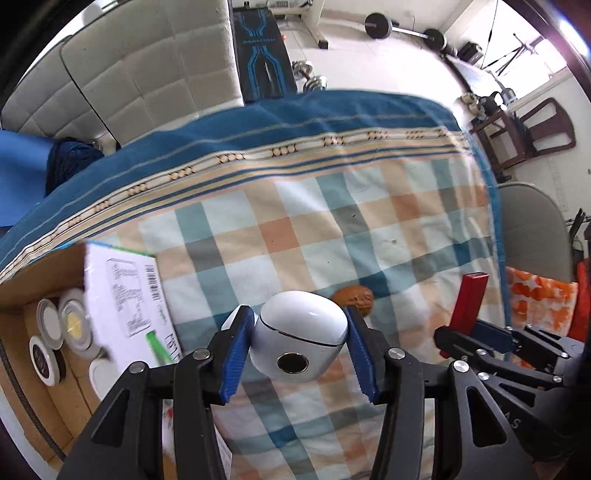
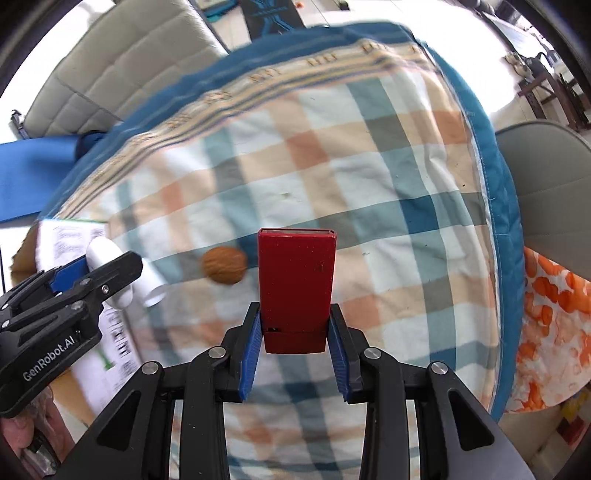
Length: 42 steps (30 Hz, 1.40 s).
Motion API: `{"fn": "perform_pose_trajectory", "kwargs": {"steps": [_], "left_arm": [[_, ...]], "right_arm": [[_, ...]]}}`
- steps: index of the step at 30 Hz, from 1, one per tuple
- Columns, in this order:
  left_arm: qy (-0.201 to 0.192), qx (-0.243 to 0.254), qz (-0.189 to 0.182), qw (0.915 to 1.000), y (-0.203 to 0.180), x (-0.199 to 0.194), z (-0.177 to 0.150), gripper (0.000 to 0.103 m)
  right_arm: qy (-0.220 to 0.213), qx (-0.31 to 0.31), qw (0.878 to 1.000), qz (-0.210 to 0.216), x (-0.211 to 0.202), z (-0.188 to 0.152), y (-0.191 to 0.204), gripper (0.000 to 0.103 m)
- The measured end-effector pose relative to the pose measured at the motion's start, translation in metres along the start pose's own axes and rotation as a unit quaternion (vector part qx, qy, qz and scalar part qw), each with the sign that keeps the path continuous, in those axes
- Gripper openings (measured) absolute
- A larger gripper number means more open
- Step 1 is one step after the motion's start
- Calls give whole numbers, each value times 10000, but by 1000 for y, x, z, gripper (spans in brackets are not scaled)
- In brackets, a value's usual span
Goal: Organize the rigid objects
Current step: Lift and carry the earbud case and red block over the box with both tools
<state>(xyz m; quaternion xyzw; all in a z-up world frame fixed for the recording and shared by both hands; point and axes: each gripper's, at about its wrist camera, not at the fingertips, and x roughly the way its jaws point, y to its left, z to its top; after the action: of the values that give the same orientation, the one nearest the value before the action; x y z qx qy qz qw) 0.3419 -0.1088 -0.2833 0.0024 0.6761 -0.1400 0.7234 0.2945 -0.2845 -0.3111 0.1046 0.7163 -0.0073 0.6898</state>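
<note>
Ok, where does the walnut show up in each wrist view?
Left wrist: the walnut lies on the checked cloth just right of centre, partly behind the white case.
Right wrist: the walnut lies left of centre, beside the red box.
Shared landmark: the cloth's blue border.

Checked blanket [image 1: 295, 229] with blue border, grey cushioned seats [image 1: 147, 70], barbell [image 1: 402, 31], dumbbells [image 1: 310, 75], wooden chair [image 1: 532, 129]

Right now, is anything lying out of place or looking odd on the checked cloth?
One thing: a walnut lies loose on the checked cloth, apart from the cardboard box that holds round tins. The white earbud case and red case are each held in a claw, undamaged.
</note>
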Motion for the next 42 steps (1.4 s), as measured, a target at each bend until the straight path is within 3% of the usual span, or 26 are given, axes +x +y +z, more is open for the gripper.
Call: {"fn": "perform_pose_trajectory", "kwargs": {"steps": [4,8,20,30,38,42], "left_arm": [[-318,-77,-131,9994,4,-45,-13,47],[-544,-124,-130,9984,31,-75,-41,47],[-875,-1095,496,9889,180,-128,-125,47],[-955,-1483,604,9825,242,-140,-161,47],[-837,-1613,455,9823,274,-128,-166,47],[-519,-1731,300,9831,293,-99,-165,47]], "right_arm": [[-200,-205,9994,200,-33,-9,24,36],[-349,-528,9973,360,-52,-28,74,36],[-348,-1479,9871,506,-48,-89,241,36],[-341,-1913,9807,237,-28,-116,333,36],[-260,-1923,9808,179,-8,-111,364,36],[-81,-1867,9820,263,18,-107,373,36]]}}
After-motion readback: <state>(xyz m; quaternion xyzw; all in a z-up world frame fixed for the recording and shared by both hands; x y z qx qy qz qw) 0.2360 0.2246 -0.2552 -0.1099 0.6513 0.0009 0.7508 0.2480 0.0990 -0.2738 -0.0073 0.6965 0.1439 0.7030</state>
